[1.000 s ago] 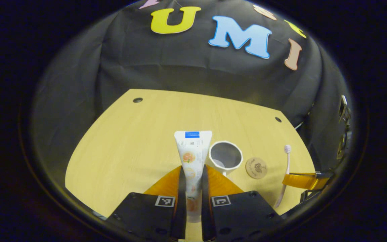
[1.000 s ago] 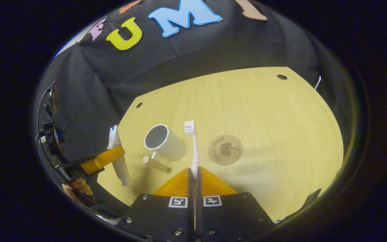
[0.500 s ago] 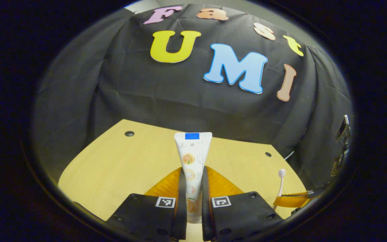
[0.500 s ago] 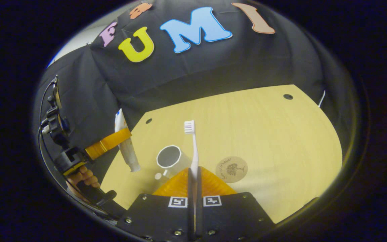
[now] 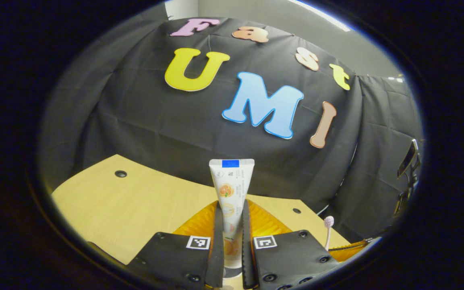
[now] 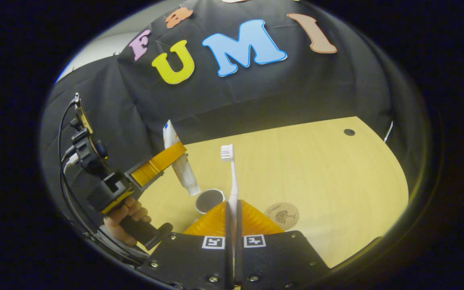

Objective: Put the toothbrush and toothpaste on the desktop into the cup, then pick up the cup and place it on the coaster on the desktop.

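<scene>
The left gripper (image 6: 163, 159) clamped the toothpaste (image 6: 180, 165) cap-down just above the cup (image 6: 210, 200), the right gripper (image 6: 232, 209) clamped the toothbrush (image 6: 232, 181); a tilted release could tip the cup.

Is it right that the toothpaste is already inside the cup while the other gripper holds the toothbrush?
Not quite. The toothpaste is not in the cup yet. The right gripper view shows the left gripper holding it tilted in the air, cap end just above the cup's rim. The rest is right: the right gripper holds the toothbrush.
</scene>
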The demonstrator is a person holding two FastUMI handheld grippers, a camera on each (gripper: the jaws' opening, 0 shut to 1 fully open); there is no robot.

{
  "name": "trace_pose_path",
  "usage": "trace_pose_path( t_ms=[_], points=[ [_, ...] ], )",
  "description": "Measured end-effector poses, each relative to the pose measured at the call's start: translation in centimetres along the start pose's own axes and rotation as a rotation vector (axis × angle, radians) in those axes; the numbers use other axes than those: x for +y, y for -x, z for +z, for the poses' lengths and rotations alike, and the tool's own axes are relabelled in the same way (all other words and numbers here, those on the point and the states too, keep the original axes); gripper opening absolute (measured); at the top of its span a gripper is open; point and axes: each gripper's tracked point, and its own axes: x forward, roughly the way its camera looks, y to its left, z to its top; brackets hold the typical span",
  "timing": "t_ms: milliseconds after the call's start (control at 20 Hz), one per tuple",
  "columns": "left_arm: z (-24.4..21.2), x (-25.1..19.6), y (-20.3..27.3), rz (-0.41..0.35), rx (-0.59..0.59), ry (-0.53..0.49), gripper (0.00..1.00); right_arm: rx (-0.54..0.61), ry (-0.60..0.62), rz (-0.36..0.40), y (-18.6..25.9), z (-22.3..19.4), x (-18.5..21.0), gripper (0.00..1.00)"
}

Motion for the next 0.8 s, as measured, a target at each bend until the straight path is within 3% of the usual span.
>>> trace_pose_path(
  t_ms=[400,550,800],
  points=[
    [-8.3,1.3,-1.8,-0.010,0.136,-0.094,0.26,-0.015,0.001,0.004,-0.9,0.8,0.7,0.02],
    [-10.0,1.7,-1.7,-0.002,0.177,-0.111,0.24,-0.025,0.006,0.017,-1.5,1.4,1.4,0.03],
    [-12.4,1.6,-1.0,-0.008,0.243,-0.182,0.31,-0.051,0.030,0.030,-3.2,2.7,2.0,0.02]
  ],
)
